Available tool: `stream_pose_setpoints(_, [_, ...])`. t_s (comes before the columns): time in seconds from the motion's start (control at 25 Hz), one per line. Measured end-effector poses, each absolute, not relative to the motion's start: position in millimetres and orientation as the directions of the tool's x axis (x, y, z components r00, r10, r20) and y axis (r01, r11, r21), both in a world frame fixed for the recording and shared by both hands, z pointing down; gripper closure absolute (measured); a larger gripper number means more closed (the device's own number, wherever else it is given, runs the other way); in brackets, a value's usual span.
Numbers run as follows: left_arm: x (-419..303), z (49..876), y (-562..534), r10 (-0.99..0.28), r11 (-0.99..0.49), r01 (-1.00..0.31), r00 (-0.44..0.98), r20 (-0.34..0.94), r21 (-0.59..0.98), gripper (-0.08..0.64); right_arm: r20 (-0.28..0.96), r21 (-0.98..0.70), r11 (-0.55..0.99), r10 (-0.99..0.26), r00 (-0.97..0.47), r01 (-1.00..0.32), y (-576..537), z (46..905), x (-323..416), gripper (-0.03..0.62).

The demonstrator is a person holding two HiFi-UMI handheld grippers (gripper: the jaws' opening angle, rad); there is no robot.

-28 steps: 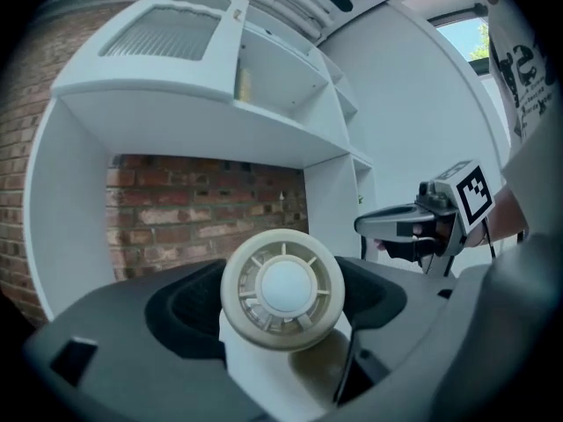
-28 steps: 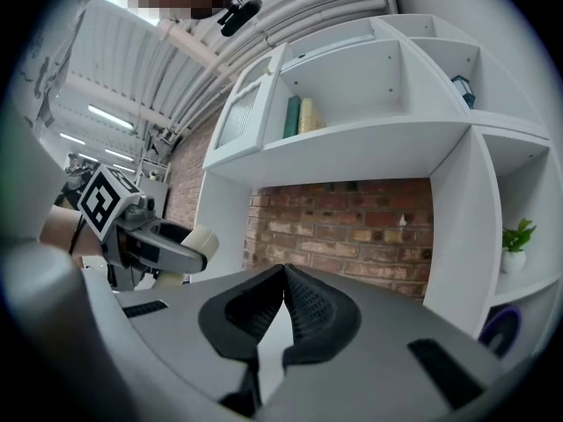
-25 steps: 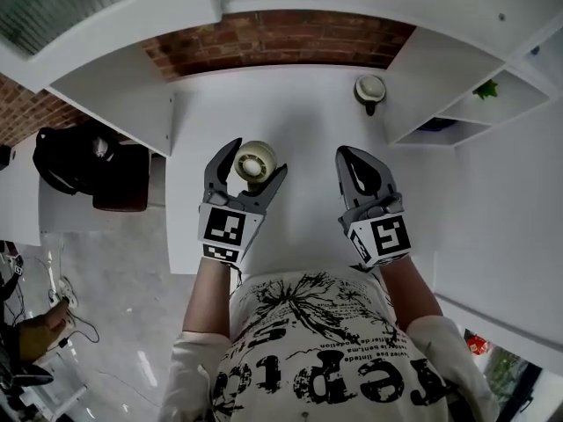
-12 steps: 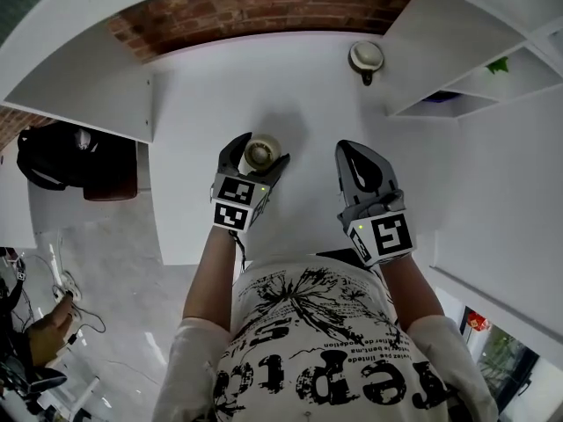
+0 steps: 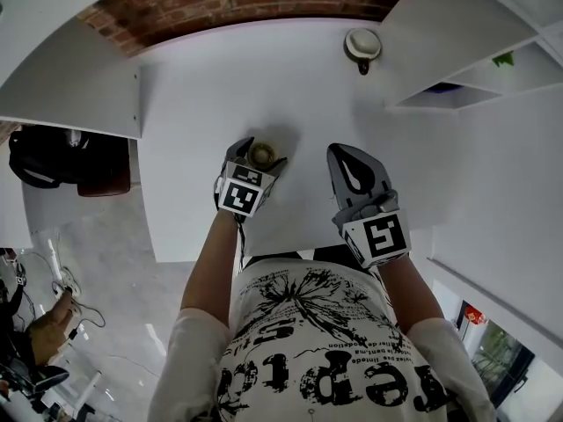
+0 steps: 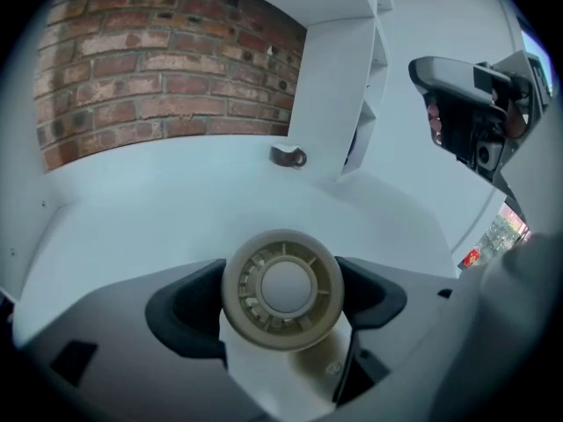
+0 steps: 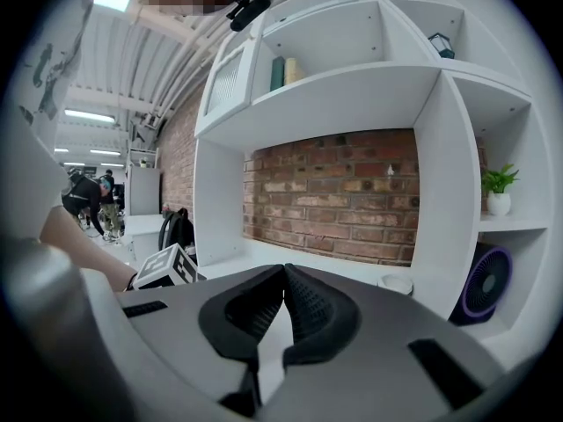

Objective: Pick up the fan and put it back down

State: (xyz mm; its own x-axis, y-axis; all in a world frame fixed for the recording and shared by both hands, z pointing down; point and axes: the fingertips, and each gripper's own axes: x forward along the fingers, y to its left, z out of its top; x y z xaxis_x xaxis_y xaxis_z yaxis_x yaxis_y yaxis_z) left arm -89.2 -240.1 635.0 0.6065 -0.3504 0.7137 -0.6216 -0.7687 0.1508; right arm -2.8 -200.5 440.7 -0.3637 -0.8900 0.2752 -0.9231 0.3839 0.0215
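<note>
- My left gripper has its jaws closed on the fan, one pad pressed against each side of the round cream head.
- The fan sits low over the white desk, near its front edge and left of centre. The grille faces back toward my camera.
- In the left gripper view the stem and foot trail down below the head (I cannot tell whether the foot touches the desk or hangs just above it).
- My right gripper hovers beside the left one with its jaws shut together on nothing. I judge it plays no part here.
- Progress, as I read it: the grasp is made and firm, so picking up is at least under way. The release is not yet done.
- What remains: make sure the foot rests flat on the desk, open the left jaws, and back away without tipping the fan.
</note>
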Motion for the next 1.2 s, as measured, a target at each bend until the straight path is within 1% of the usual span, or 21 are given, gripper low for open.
stream_pose_setpoints(0.28, [-84, 656, -228, -0.303, -0.761, -0.633, 0.545, 0.782, 0.146, 0.173, 0.28, -0.004, 0.379, -0.888, -0.365, -0.925, -192, 442, 4, 0.577])
stream_pose_setpoints(0.48, [-82, 661, -225, -0.312, -0.75, -0.649, 0.52, 0.796, 0.13, 0.172, 0.257, 0.016, 0.404, -0.886, -0.386, -0.915, -184, 432, 5, 0.577])
stream_pose_setpoints(0.76, [-80, 663, -219, -0.296, -0.746, -0.651, 0.514, 0.805, 0.142, 0.17, 0.237, 0.016, 0.4, -0.892, -0.385, -0.916, -174, 423, 8, 0.577])
stream_pose_setpoints(0.92, [-80, 625, -221, -0.367, -0.752, -0.652, 0.536, 0.76, 0.098, 0.172, 0.222, 0.018, 0.384, -0.902, -0.37, -0.923, -170, 413, 11, 0.577])
stream_pose_setpoints(1.04, [-77, 581, -229, -0.447, -0.753, -0.655, 0.577, 0.683, 0.061, 0.172, 0.205, 0.023, 0.374, -0.909, -0.362, -0.927, -172, 403, 13, 0.577])
stream_pose_setpoints(1.2, [-78, 522, -232, -0.515, -0.768, -0.641, 0.632, 0.579, 0.017, 0.173, 0.182, 0.038, 0.372, -0.915, -0.36, -0.927, -173, 392, 12, 0.577])
